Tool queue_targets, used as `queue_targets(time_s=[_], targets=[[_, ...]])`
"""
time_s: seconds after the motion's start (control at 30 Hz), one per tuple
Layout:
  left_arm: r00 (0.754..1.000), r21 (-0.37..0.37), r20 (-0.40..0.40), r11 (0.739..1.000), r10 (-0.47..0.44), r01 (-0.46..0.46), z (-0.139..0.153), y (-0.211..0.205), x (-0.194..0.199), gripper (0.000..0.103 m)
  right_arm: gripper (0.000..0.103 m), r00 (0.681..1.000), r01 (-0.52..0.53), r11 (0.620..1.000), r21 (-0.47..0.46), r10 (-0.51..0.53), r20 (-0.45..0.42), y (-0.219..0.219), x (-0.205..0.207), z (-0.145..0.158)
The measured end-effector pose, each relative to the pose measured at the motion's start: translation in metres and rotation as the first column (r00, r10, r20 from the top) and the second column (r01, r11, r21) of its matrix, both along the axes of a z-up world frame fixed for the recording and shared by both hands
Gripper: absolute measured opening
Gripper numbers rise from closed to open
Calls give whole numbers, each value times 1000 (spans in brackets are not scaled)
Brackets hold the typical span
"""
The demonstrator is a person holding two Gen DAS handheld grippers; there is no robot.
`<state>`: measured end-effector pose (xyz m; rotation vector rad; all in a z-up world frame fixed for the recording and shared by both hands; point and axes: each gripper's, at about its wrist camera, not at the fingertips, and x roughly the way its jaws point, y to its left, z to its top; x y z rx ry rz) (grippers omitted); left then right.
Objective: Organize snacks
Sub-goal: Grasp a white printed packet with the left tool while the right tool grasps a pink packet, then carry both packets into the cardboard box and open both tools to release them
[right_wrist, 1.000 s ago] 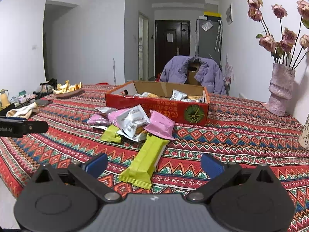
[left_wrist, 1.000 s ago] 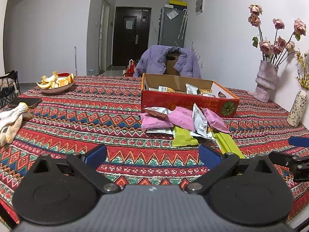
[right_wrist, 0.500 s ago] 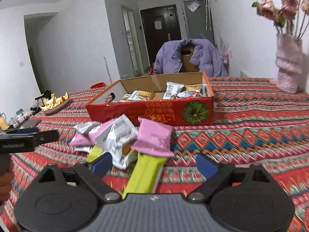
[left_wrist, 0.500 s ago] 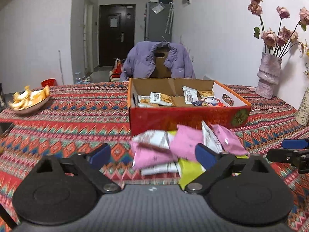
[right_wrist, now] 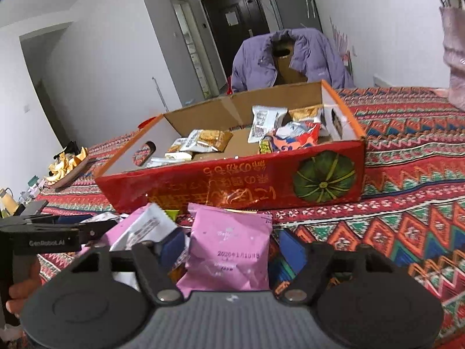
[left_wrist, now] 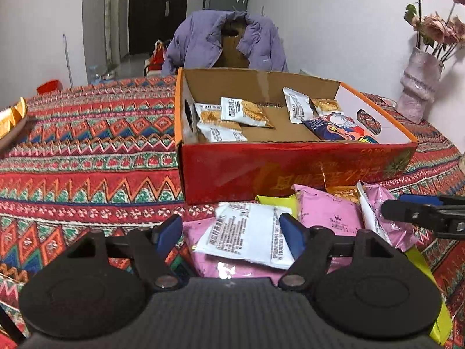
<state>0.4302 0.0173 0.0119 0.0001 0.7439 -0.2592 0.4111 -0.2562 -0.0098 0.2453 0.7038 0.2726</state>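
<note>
Jaws of left gripper (left_wrist: 234,231) closing around flat white foil snack packet (left_wrist: 247,237), right gripper (right_wrist: 231,247) closing around pink foil snack pouch (right_wrist: 229,250), neither pinched yet.

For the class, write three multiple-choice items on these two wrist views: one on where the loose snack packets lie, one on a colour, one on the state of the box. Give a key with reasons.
1. Where does the pile of loose snack packets lie?
A. inside the box
B. on the tablecloth in front of the box
C. on the chair

2. What colour is the packet between the jaws of the right gripper?
A. pink
B. blue
C. orange

3. What state is the red box in?
A. taped shut
B. open and empty
C. open, with some packets inside

Key:
1 B, the packets rest on the patterned tablecloth against the near wall of the box.
2 A, a pink packet fills the gap while the jaws are closing.
3 C, the open top shows several packets on the cardboard floor.
</note>
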Motion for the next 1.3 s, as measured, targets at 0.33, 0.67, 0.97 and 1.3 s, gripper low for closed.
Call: queue_targets(time_s=[0.33,0.67,0.97,1.3], targets=[[998,-2,49,999,39,-39,10,-1,-12,51,61,1000,-17,999,-28,16,-27,8,6,-8],[976,-64,187,993,110,-100,65,15,-85,48,61,993,25,998,-51,-19,114,-1,-51,40],[959,-120,258,989,120,-91,86,16,-171,48,61,985,8,994,-109,11,173,0,-137,71],[947,-146,295,986,127,-86,93,14,-213,48,61,977,0,993,-121,26,212,1,-182,81]])
